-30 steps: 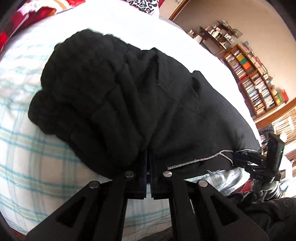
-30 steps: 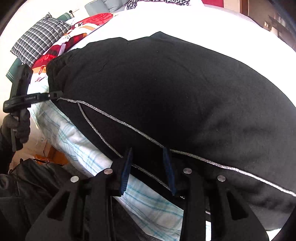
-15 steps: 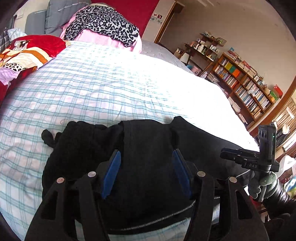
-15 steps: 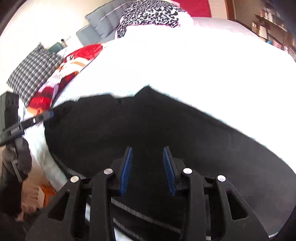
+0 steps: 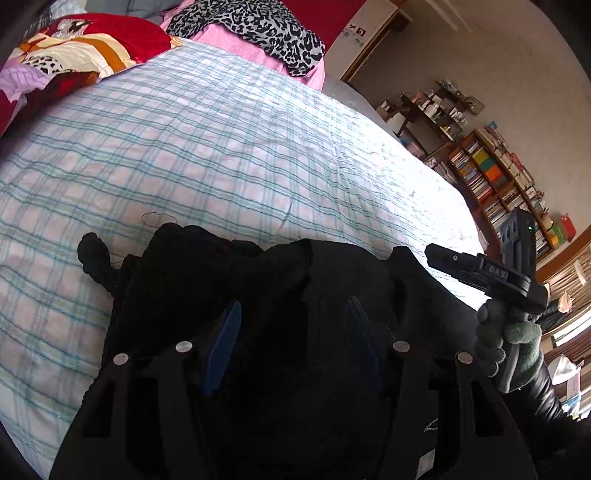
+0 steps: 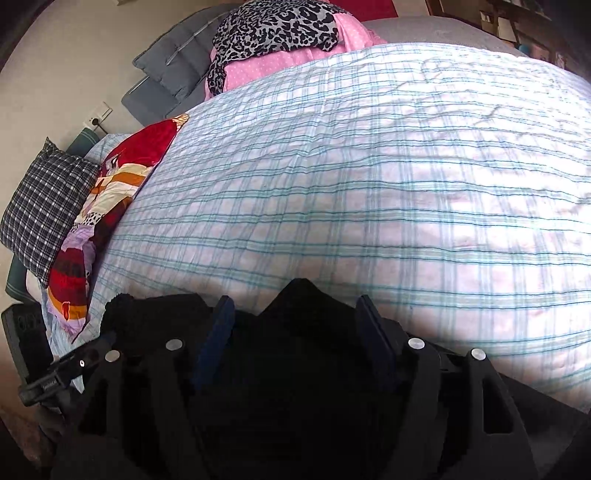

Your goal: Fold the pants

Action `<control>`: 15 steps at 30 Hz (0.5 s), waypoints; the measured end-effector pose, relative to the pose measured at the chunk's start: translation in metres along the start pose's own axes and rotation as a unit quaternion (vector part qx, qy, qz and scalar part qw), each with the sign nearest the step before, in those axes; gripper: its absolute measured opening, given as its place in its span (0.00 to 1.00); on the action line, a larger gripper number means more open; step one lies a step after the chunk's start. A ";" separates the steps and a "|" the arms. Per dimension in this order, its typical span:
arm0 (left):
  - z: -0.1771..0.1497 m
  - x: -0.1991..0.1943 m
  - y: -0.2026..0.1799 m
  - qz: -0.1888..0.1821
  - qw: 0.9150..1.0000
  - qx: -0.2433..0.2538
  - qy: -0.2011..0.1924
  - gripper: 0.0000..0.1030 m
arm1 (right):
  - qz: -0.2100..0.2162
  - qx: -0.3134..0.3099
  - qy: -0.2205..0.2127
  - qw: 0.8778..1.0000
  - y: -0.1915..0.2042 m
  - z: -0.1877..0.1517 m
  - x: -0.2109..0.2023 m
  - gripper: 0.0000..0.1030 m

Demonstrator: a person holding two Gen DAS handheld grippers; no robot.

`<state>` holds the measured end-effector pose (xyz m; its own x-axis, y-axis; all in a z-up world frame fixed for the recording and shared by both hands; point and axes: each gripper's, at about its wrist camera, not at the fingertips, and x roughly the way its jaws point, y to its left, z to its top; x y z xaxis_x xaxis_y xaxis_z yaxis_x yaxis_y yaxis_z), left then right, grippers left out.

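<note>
Both hand-held grippers pulled back off the black pants since a second ago, and much more checked bedspread now shows beyond them.

Left hand-held gripper (image 5: 293,345): earlier clamped on the hem, now released, blue pads (image 5: 221,347) apart above the cloth, nothing pinched. Right hand-held gripper (image 6: 295,343): jaws opening, pants below and between them, pads not pressing. Black pants (image 5: 280,280) lie bunched in a folded heap at the near edge of the bed, on the blue-green checked bedspread (image 5: 221,147). Gloved right hand (image 5: 506,347) grips its tool at the right of the left view. Far side: leopard-print cloth (image 6: 273,26) on pink bedding, red patterned blanket (image 6: 114,192), checked pillow (image 6: 44,210). Bookshelf (image 5: 506,188) along the wall.
</note>
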<state>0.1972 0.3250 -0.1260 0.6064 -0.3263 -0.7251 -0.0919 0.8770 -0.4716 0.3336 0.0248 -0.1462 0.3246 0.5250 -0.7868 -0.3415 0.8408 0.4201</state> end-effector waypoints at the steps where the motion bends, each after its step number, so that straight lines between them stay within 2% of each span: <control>1: -0.003 0.000 0.003 -0.003 1.000 0.001 -0.002 0.56 | -0.002 0.008 0.006 1.000 -0.001 0.003 0.009 0.68; 2: -0.005 -0.001 0.004 -0.005 1.000 0.004 -0.004 0.56 | 0.002 0.015 0.012 1.000 -0.002 0.004 0.017 0.68; 4: -0.009 -0.003 0.002 -0.006 1.000 0.011 -0.008 0.56 | 0.012 0.017 0.030 0.999 -0.002 0.006 0.030 0.55; 6: -0.010 -0.004 0.002 -0.005 1.000 0.013 -0.010 0.56 | -0.010 0.006 0.047 0.999 0.002 0.003 0.040 0.16; 7: -0.011 -0.006 0.003 -0.006 1.000 0.011 -0.012 0.55 | -0.022 0.004 0.046 0.999 0.002 0.003 0.039 0.11; 11: -0.017 -0.014 0.013 -0.010 1.000 -0.005 -0.023 0.47 | -0.014 0.021 -0.006 1.000 -0.003 0.007 0.014 0.07; 15: -0.026 -0.024 0.031 -0.027 0.998 -0.039 -0.040 0.36 | -0.042 0.008 -0.038 0.998 0.002 0.017 0.002 0.05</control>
<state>0.1595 0.3513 -0.1365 0.6733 -0.3409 -0.6561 -0.1168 0.8272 -0.5496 0.3485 0.0294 -0.1394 0.4180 0.4614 -0.7825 -0.2975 0.8834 0.3620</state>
